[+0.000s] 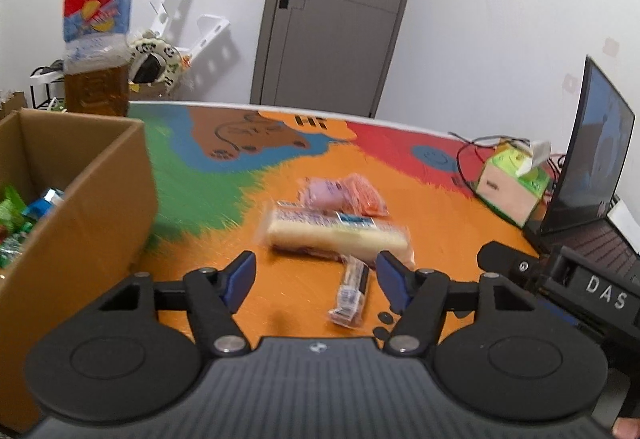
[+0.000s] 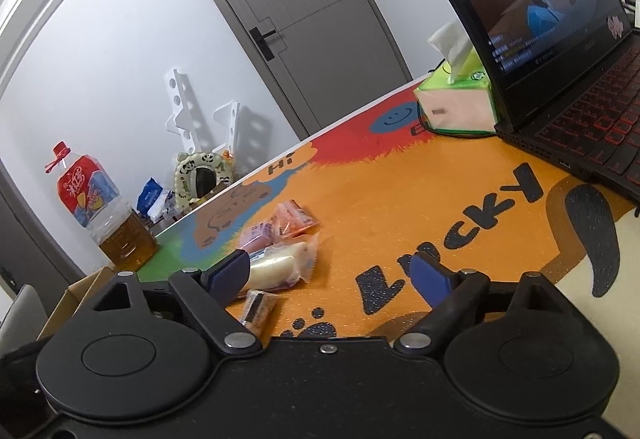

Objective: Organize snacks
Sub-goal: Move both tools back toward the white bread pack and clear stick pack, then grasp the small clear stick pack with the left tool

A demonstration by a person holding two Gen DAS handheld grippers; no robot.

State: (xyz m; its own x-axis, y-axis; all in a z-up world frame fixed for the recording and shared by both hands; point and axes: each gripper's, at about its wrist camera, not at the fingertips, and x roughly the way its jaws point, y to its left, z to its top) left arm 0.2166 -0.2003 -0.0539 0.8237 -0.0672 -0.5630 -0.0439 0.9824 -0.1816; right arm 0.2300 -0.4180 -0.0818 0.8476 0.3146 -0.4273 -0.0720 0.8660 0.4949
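Several wrapped snacks lie on the colourful table: a long white bread roll, a pink pack, an orange pack and a small dark-and-white bar. My left gripper is open and empty, just short of the roll, with the small bar between its fingers. A cardboard box at the left holds green and blue snack packs. My right gripper is open and empty over the table; the roll, pink pack, orange pack and small bar lie by its left finger.
A large bottle of amber liquid stands behind the box. A tissue box and an open laptop stand at the right, with a black cable beside them. The other gripper's body sits at the right edge.
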